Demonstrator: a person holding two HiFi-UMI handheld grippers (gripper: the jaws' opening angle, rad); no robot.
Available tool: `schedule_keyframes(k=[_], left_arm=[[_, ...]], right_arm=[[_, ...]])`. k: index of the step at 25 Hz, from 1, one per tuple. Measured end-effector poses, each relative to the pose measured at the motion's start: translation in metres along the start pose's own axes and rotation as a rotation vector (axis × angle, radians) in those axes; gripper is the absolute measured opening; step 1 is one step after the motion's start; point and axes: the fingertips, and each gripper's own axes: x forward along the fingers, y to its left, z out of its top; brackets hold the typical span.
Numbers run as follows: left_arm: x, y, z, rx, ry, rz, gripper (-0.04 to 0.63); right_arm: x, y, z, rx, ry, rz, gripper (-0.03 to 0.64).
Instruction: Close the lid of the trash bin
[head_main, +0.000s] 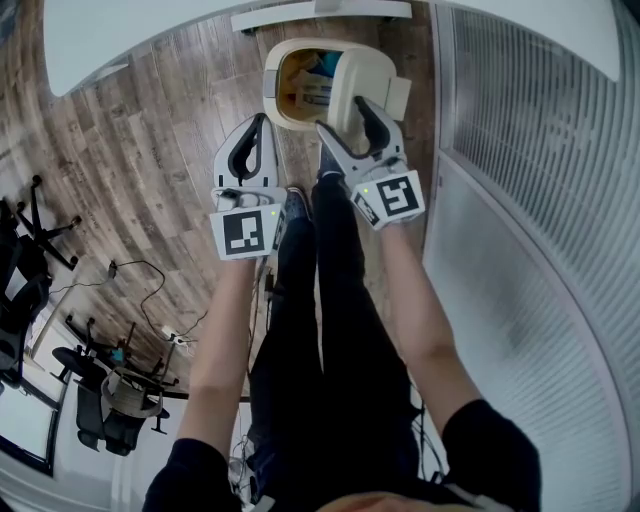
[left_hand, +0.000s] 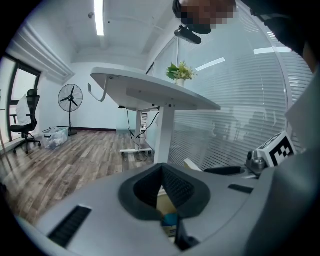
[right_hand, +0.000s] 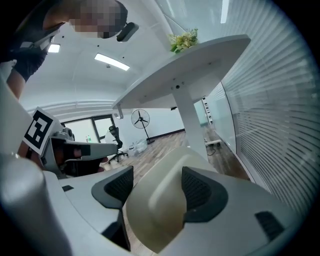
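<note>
Gripping the raised lid (head_main: 368, 68) of the trash bin (head_main: 270, 90), the right gripper (head_main: 340, 113) has its jaws narrowly apart with the cream lid between the dark pads. One pad lies flat on the lid. The other seems to touch it too, though the lid's curve hides that contact. The left gripper (head_main: 260, 122) hangs just beside the bin's left rim, its jaws closed tip to tip on nothing. Each gripper's cube (head_main: 395, 197) bears a black-and-white square marker and no words. The bin is open, showing blue and white packs (head_main: 315, 85) whose print is too small to read. It stands on the wood floor (head_main: 150, 130) at the edge along the glass partition (head_main: 540, 150), near the foot of a white desk (left_hand: 150, 90).
</note>
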Motion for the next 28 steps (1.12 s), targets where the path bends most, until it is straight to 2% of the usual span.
schedule_keyframes(k=[3,11,14,20,23,28], left_arm=[[-0.004,0.008,-0.009,0.018,0.024,0.002,0.006],[-0.005,0.02,-0.022,0.0,0.039,0.015,0.006],[-0.003,0.021,-0.021,-0.007,0.026,0.015,0.006],[0.005,0.027,-0.032,0.011,0.053,0.017,0.006],[0.008,0.029,-0.027,0.012,0.041,0.014,0.006],[0.009,0.035,-0.023,0.002,0.041,0.028,0.006]], right_arm=[[0.013,0.006,-0.008,-0.017,0.024,0.019,0.293],[0.033,0.017,-0.022,-0.021,0.051,0.059,0.29],[0.038,0.017,-0.026,-0.008,0.065,0.074,0.244],[0.056,0.023,-0.04,-0.034,0.129,0.102,0.231],[0.061,0.024,-0.048,-0.09,0.192,0.08,0.124],[0.076,0.024,-0.06,-0.138,0.261,0.056,0.118]])
